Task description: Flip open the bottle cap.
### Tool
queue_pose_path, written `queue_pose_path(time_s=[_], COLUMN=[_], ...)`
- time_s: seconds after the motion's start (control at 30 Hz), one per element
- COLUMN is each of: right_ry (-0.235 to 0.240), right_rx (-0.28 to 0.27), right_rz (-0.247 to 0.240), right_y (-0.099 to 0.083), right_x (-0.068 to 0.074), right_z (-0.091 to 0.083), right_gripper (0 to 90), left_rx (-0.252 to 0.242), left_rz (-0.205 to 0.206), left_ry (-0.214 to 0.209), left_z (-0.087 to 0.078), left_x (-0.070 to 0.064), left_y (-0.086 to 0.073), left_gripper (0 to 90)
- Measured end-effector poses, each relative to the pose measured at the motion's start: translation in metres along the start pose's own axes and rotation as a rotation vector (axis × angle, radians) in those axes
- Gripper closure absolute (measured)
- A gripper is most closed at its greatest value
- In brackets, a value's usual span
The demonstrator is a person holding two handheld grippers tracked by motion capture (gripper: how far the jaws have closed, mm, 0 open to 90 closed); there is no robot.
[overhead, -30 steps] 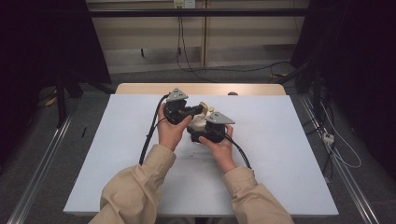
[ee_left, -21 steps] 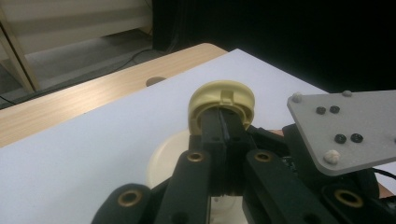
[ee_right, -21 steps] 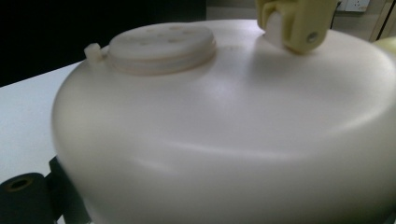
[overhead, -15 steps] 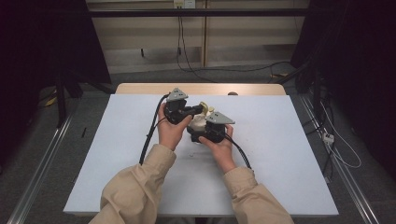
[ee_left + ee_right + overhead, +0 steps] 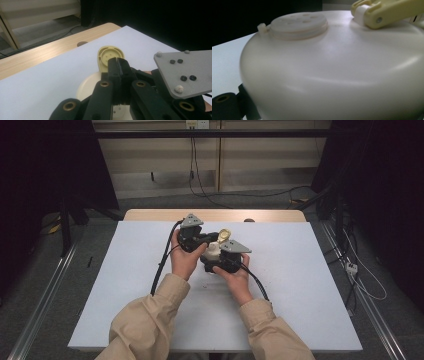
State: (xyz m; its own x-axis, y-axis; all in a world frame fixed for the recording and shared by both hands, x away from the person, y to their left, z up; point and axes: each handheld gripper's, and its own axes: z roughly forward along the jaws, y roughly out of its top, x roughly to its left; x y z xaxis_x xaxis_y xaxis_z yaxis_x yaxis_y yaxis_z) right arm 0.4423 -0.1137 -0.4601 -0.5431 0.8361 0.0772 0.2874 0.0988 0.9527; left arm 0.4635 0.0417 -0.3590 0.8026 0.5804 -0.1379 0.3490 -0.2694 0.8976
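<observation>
My left claw (image 5: 119, 65) is closed, pinching the yellow lid (image 5: 108, 55), flipped up from the cream jar (image 5: 332, 75). The right claw (image 5: 220, 265) sits against the jar's body; I cannot tell if it grips, the jar hiding its jaws. Both meet mid-counter (image 5: 310, 270), the jar (image 5: 214, 251) between them.

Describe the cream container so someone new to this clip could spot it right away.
Look at the middle of the white table, where the person's two hands meet. Between the left hand-held gripper and the right hand-held gripper sits a rounded cream container. Its flipped-up yellow lid stands out against the black tools.
</observation>
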Motion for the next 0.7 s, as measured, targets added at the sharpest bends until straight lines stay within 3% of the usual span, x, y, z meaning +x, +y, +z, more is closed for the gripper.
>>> queue_pose_path(time_s=[0.47, 0.7], right_ry=[-0.008, -0.019], right_rx=[0.007, 0.024], right_rz=[0.01, 0.012], right_y=[0.001, 0.0035], right_x=[0.0003, 0.0009], right_z=[-0.0005, -0.0044], right_gripper=[6.1, 4.7], left_rx=[-0.003, -0.008], left_rz=[-0.002, -0.01], left_ry=[-0.005, -0.01], left_z=[-0.0022, -0.0046], left_x=[-0.0006, 0.0002], left_y=[-0.0008, -0.0024], left_gripper=[90.0, 83.1])
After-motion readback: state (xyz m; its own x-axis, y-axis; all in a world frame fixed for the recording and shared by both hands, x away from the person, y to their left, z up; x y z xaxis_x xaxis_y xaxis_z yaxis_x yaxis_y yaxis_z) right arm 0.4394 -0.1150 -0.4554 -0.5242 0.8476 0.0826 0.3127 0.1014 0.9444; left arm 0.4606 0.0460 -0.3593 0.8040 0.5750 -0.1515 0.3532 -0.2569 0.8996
